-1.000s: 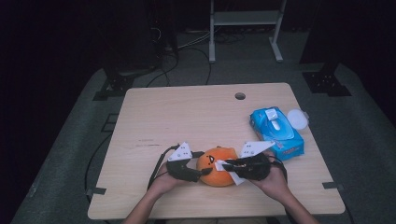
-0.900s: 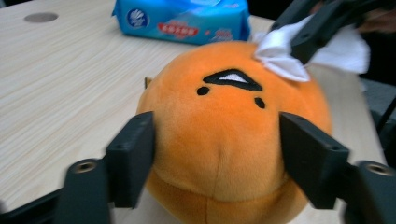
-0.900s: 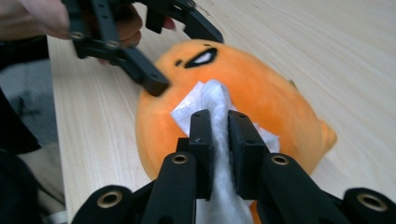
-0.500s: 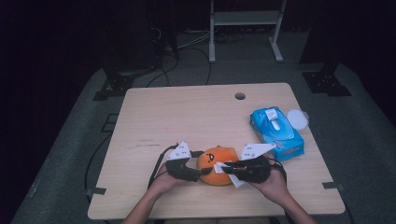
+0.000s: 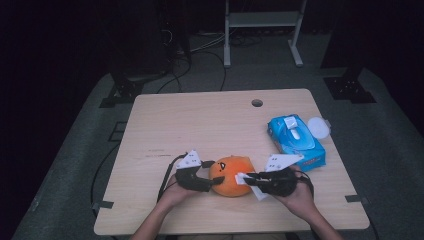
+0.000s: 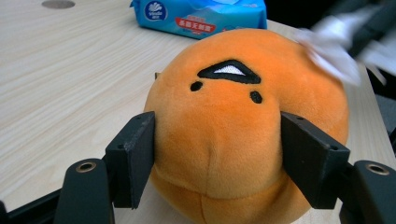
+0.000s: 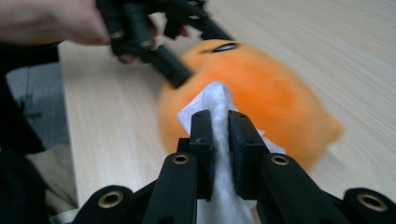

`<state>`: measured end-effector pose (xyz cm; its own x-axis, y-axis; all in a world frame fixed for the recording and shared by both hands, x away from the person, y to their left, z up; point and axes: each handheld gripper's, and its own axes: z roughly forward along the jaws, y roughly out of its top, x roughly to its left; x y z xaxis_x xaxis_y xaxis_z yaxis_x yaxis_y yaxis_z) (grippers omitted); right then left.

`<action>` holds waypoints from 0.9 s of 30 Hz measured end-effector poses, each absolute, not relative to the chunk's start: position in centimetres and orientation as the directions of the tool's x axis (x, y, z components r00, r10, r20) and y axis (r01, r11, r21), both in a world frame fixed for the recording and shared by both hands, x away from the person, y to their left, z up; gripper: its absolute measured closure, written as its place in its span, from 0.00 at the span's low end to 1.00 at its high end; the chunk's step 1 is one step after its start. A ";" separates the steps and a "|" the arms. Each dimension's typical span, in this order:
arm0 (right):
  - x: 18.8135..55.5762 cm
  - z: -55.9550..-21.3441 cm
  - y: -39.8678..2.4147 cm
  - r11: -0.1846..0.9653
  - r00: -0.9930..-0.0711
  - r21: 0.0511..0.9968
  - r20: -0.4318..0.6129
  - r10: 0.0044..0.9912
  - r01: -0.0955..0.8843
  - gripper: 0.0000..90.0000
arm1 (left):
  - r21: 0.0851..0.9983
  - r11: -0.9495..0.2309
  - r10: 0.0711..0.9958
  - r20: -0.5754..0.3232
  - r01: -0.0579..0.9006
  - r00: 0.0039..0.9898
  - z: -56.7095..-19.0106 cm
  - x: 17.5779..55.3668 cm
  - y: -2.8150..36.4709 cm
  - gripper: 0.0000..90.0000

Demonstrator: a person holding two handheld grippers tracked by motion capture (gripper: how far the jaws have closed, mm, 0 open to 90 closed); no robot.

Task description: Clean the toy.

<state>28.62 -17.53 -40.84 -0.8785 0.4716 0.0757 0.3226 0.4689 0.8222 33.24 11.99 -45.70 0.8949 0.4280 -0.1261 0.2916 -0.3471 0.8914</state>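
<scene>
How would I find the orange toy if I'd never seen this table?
Start at the wooden table and look at its near edge, between the two hands. The plush sits there, left of the blue wipes pack. It is the one round, orange, fuzzy thing, with a small stitched face.

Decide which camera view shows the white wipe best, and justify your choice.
The right gripper view: the white wipe sits close up, pinched between the jaws of the right hand-held gripper and pressed against the orange plush toy. The high view shows it as a small white patch; the left gripper view shows a blurred scrap.
</scene>
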 end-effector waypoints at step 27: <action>29.2 -41.4 -18.3 0.450 -0.855 0.822 0.080 0.513 0.348 0.89 | 0.893 -0.365 0.393 -0.107 0.262 0.913 -45.1 32.9 11.7 0.31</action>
